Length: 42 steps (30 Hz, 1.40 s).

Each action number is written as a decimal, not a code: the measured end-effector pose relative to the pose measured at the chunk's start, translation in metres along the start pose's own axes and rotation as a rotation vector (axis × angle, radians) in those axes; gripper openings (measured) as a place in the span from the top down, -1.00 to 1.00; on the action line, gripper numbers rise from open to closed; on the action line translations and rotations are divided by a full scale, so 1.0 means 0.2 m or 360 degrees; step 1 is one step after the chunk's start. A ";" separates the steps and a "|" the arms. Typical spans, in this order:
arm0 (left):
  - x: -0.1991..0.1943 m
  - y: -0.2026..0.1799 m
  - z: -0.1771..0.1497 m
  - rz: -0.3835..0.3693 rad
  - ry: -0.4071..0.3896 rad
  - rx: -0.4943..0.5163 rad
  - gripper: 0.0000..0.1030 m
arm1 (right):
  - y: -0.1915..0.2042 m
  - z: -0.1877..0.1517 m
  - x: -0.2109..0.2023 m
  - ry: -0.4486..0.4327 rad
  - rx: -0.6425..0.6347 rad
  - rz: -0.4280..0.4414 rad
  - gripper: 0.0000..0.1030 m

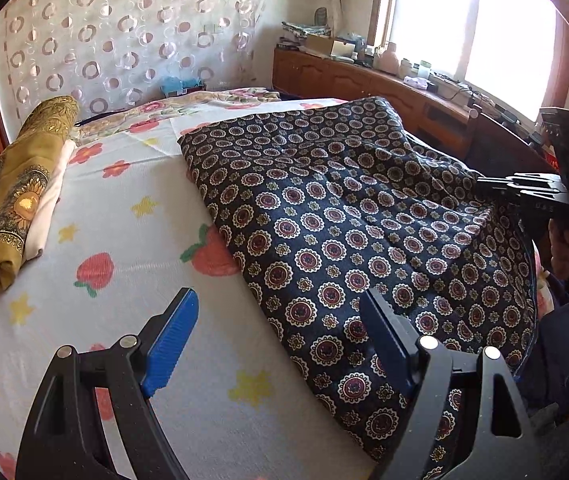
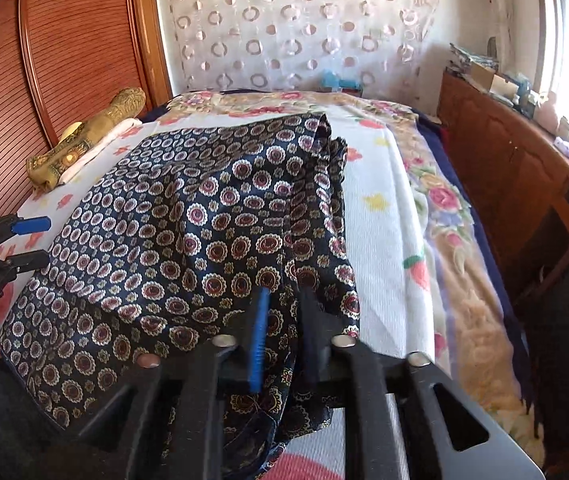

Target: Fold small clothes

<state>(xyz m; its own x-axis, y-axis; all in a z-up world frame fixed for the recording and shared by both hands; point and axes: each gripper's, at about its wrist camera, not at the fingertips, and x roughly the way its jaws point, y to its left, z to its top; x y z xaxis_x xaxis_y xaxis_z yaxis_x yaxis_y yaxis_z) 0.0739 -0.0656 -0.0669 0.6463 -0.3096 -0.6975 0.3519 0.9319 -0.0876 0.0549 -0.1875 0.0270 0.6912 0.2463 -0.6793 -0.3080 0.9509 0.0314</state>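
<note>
A dark navy cloth printed with round medallions lies spread over the bed, whose white sheet carries red fruit and yellow stars. In the left wrist view the cloth covers the middle and right of the bed, its long left edge running from far to near across the sheet. The left gripper hangs just above that edge with its jaws spread wide: the left blue pad sits over bare sheet, the right one over the print, and nothing is pinched between them. The right gripper has its jaws closed on a bunched fold of the same cloth at its near right corner; the fabric rises between the pads and spills down below them, though the blur there makes it hard to say how much of the fold is caught. Seen from the left wrist, the right gripper stands at the cloth's right edge, where the fabric is pulled up into a raised ridge. At the far left of the bed, well apart from the navy cloth, a folded mustard-yellow patterned cloth rests on a pale pink one. A wooden sideboard crowded with small things stands along the right side beneath a bright window.
</note>
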 end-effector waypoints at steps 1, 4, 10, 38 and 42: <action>0.00 0.00 0.00 -0.0002 -0.0001 -0.0003 -0.62 | -0.01 -0.01 -0.02 -0.0014 0.0004 -0.0010 0.94; 0.00 0.01 0.00 -0.0003 -0.0003 -0.0014 -0.62 | -0.05 -0.01 -0.18 -0.0203 0.0118 -0.0057 0.99; 0.00 0.01 -0.01 -0.0008 -0.0014 -0.0029 -0.62 | -0.10 -0.07 -0.25 -0.0144 0.0100 -0.0105 0.99; -0.01 0.05 -0.02 0.0007 -0.0039 -0.0095 -0.62 | -0.59 0.77 0.53 0.0134 0.0025 0.0158 0.30; -0.01 0.05 -0.02 0.0003 -0.0032 -0.0099 -0.62 | -0.63 0.80 0.54 0.0140 0.0089 0.0242 0.91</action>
<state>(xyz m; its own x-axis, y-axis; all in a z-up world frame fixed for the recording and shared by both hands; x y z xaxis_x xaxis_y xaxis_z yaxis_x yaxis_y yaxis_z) 0.0735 -0.0550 -0.0687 0.6607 -0.3107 -0.6833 0.3081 0.9423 -0.1305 0.2732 -0.2504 0.0677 0.5787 0.3732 -0.7252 -0.3661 0.9134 0.1780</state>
